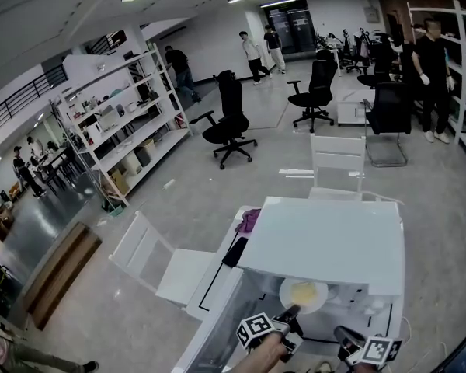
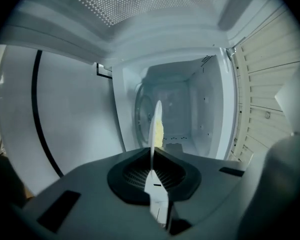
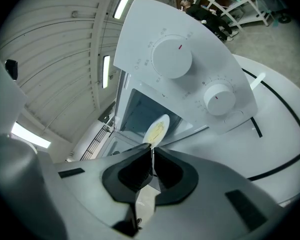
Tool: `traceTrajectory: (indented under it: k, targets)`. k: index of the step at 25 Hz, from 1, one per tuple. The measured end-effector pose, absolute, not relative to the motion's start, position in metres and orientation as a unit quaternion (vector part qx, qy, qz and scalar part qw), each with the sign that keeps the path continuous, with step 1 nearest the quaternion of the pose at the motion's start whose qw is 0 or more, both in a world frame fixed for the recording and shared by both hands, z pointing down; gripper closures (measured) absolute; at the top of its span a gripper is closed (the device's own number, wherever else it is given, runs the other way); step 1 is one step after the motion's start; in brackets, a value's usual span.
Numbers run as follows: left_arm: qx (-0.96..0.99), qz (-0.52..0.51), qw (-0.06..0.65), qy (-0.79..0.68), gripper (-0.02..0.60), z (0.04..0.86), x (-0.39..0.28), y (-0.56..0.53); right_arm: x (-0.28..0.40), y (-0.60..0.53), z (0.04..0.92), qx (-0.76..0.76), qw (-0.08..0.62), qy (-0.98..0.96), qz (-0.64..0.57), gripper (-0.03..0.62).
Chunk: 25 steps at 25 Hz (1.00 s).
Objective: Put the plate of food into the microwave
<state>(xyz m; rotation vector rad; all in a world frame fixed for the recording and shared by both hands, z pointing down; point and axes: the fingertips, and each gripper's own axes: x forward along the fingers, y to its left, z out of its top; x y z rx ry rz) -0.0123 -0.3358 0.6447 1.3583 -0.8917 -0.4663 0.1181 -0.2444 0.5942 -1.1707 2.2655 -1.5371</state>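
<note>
A white microwave (image 1: 326, 239) stands on a white table with its door (image 1: 216, 284) swung open to the left. My left gripper (image 1: 292, 314) is shut on the rim of a white plate (image 1: 304, 294) of yellow food, held in front of the open cavity. In the left gripper view the plate (image 2: 156, 126) shows edge-on between the jaws of the gripper (image 2: 153, 158), with the cavity (image 2: 187, 111) straight ahead. My right gripper (image 1: 346, 337) hangs to the right of the plate with its jaws together and nothing in them. In the right gripper view the gripper (image 3: 151, 151) faces the plate (image 3: 156, 129).
The control panel with two round knobs (image 3: 172, 56) sits right of the cavity. A purple cloth (image 1: 248, 221) and a flat black item (image 1: 234, 252) lie on the table left of the microwave. White chairs (image 1: 159, 266) stand beside and behind the table.
</note>
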Motion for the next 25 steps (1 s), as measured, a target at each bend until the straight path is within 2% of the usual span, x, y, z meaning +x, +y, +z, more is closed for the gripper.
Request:
traceTrajectory:
  k: [25]
  targets:
    - [0.589,-0.190,0.669,-0.411,0.566,0.656,-0.001,-0.398,0.123,-0.258,0.599,-0.402,0.071,0.757,-0.510,0.594]
